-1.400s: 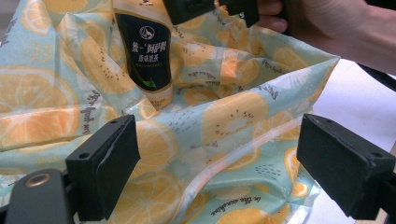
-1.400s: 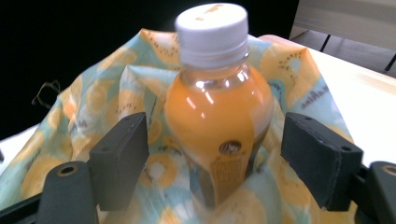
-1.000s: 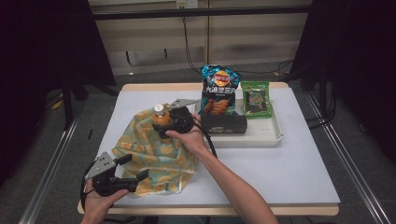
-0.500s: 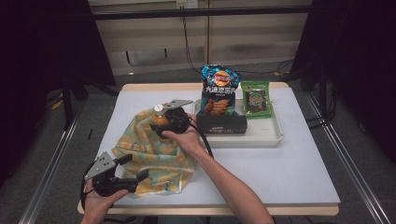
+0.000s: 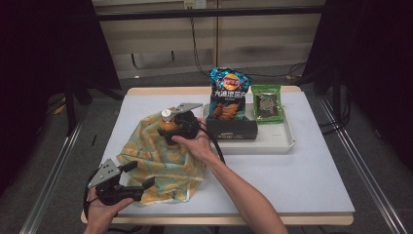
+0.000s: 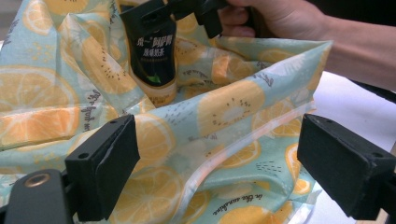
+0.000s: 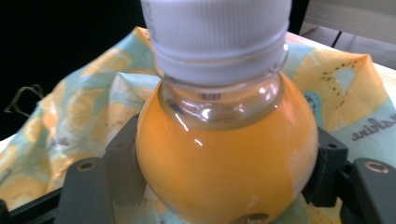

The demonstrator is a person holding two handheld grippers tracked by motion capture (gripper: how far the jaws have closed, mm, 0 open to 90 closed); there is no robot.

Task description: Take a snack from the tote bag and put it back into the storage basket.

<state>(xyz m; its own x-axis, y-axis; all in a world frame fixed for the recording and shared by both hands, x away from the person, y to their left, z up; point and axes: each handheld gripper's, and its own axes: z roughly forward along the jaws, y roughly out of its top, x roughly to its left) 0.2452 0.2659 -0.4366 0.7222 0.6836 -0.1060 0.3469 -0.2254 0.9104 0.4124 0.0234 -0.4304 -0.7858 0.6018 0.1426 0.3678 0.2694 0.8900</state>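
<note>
- The right gripper (image 7: 219, 186) has its fingers (image 7: 123, 163) on either side of the round shoulder of a bottle (image 7: 224, 168) of orange drink, just under the white cap (image 7: 217, 37); they have just been closing, and in the right gripper view the pads sit against the plastic, so I read it as clamped on the bottle.
- The bottle looks full, so I judge it fairly heavy for its size, with smooth, rounded, slippery walls (the bulge narrows upward, which could let it slide down out of a loose pinch).
- A surer hold, I think, is where the fingers are now, under the neck ring, or lower across the dark label (image 6: 154, 56), where the sides run straighter.
- In the high view the bottle (image 5: 168, 124) stands upright in the mouth of a fruit-print cloth bag (image 5: 156, 161), at the bag's far end; its lower part is down among the folds.
- The left gripper (image 6: 219, 168) has its fingers (image 6: 105, 163) wide apart with the near rim of the bag between them; the pads do not press on the cloth.
- The bag is soft and light, so it will slump and fold shut unless an edge is pinched; the hemmed rim (image 6: 243, 144) is the firmest place to take it.
- Farther out on the bench (image 5: 311, 185) a white tray (image 5: 285, 141) holds a bag of crisps (image 5: 229, 92), a green packet (image 5: 267, 103) and a dark box (image 5: 234, 129), well apart from the cloth bag.
</note>
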